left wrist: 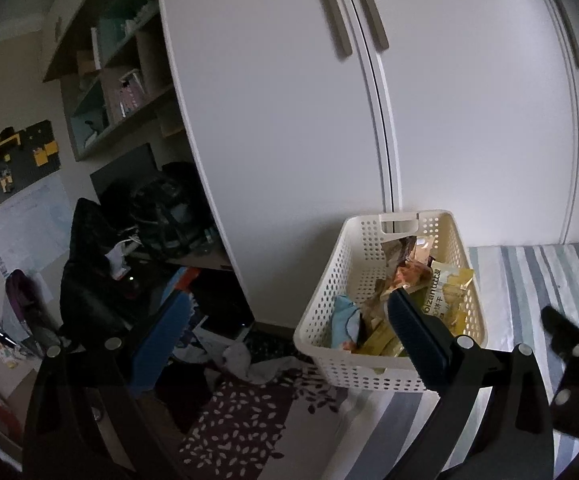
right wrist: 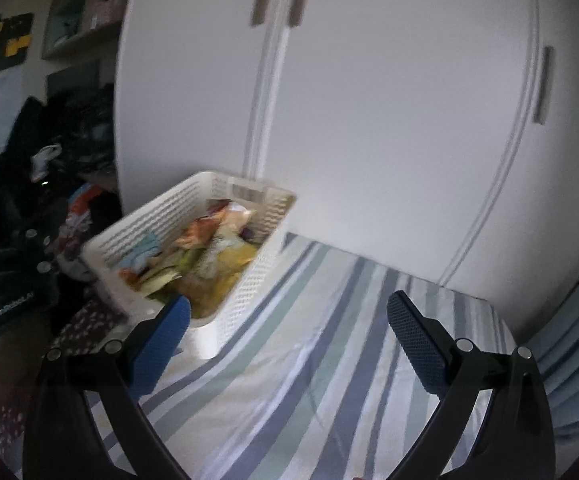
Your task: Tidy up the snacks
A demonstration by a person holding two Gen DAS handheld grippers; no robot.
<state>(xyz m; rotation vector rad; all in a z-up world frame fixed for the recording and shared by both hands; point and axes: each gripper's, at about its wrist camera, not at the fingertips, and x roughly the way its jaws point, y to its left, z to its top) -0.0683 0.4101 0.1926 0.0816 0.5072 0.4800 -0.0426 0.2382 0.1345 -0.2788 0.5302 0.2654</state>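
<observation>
The snacks (left wrist: 421, 292) lie heaped in a cream perforated basket (left wrist: 329, 300) that sits on the corner of a bed with a striped sheet (left wrist: 529, 280), close in front of the white wardrobe doors (left wrist: 289, 120). On top you can make out a yellow packet (left wrist: 451, 300) with printed lettering, an orange wrapper (left wrist: 407, 274) behind it, and a pale blue packet (left wrist: 345, 320) low against the basket's left wall; the rest is a jumble of tan and yellow wrappers. Your left tool (left wrist: 285, 336) hangs with its blue pads wide apart and nothing between them — the right-hand pad stands in front of the basket's near end, the left-hand pad over the dark clutter (left wrist: 149, 220) beside the wardrobe. Your right tool (right wrist: 289, 332) is spread just as wide and holds nothing, poised above the striped sheet (right wrist: 309, 360); its left-hand pad shows against the near corner of the basket (right wrist: 249, 296), which the right wrist view blurs. Part of the right tool's black frame shows at the far right edge of the left wrist view, over the sheet. A patterned dark rug (left wrist: 241, 420) covers the floor below the basket's corner.
</observation>
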